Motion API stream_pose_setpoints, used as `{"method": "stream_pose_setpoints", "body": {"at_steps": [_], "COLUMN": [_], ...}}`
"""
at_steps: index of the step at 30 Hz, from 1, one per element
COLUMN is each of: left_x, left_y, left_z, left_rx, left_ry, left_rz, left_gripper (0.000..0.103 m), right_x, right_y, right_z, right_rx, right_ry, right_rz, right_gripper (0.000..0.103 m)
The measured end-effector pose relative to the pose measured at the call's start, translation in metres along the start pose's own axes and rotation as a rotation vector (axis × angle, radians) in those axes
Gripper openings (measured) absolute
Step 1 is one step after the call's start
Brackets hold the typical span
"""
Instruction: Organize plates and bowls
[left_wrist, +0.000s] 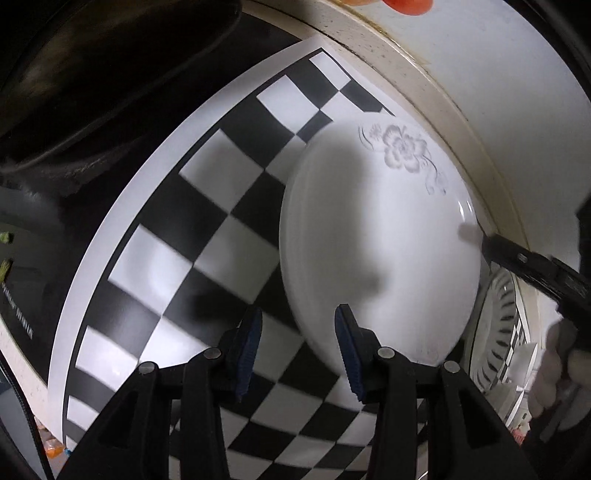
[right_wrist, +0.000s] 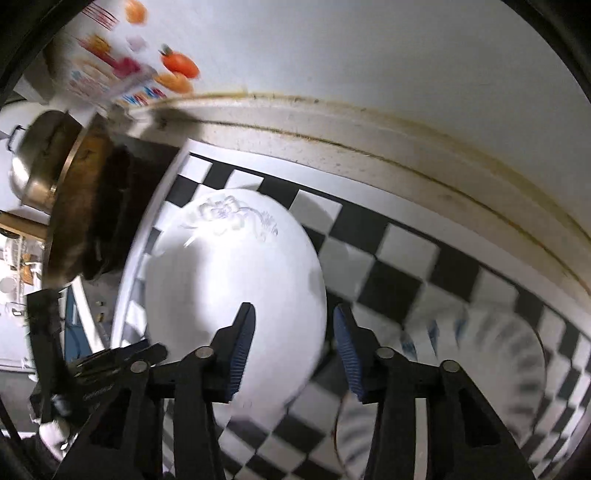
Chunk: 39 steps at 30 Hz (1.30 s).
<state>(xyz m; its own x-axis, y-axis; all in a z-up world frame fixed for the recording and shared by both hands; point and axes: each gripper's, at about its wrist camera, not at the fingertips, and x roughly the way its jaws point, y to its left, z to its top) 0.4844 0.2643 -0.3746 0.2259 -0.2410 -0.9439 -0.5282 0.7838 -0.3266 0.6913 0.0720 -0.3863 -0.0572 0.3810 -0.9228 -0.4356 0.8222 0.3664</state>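
A white plate with a grey flower print (left_wrist: 380, 236) lies on a black-and-white checkered mat (left_wrist: 192, 229). My left gripper (left_wrist: 297, 350) is open, its fingers straddling the plate's near edge, empty. In the right wrist view the same plate (right_wrist: 229, 273) lies on the mat (right_wrist: 399, 258). My right gripper (right_wrist: 293, 347) is open and empty, straddling the plate's right edge. A second plate with a dark-striped rim (right_wrist: 480, 354) lies to the right, blurred; it also shows in the left wrist view (left_wrist: 498, 317). The right gripper's fingertips (left_wrist: 517, 258) reach the plate's far edge.
A cream counter edge (right_wrist: 369, 136) and a white wall (right_wrist: 332, 48) run behind the mat. A metal pot (right_wrist: 40, 158) and a dark pan (right_wrist: 92, 206) stand to the left. Fruit stickers (right_wrist: 177, 70) are on the wall.
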Motion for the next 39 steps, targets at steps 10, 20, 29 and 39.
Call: {"method": "stream_pose_setpoints", "body": {"at_steps": [10, 20, 29, 39], "left_x": [0.017, 0.002, -0.035, -0.082], "left_y": [-0.014, -0.031, -0.062, -0.103], "left_z": [0.018, 0.007, -0.016, -0.063], "left_rx": [0.027, 0.075, 0.171, 0.350], "left_ry": [-0.022, -0.064, -0.106, -0.112], "left_rz": [0.027, 0.058, 0.045, -0.010], "left_gripper": [0.023, 0.023, 0.023, 0.024], "right_x": [0.053, 0.039, -0.026, -0.118], "right_y": [-0.014, -0.007, -0.013, -0.039], "right_z": [0.033, 0.011, -0.035, -0.130], "right_rx": [-0.013, -0.054, -0.009, 0.097], "right_ry": [0.106, 0.078, -0.025, -0.165], "right_rz": [0.043, 0.026, 0.053, 0.054], "right_gripper": [0.022, 0.016, 0.015, 0.015]}}
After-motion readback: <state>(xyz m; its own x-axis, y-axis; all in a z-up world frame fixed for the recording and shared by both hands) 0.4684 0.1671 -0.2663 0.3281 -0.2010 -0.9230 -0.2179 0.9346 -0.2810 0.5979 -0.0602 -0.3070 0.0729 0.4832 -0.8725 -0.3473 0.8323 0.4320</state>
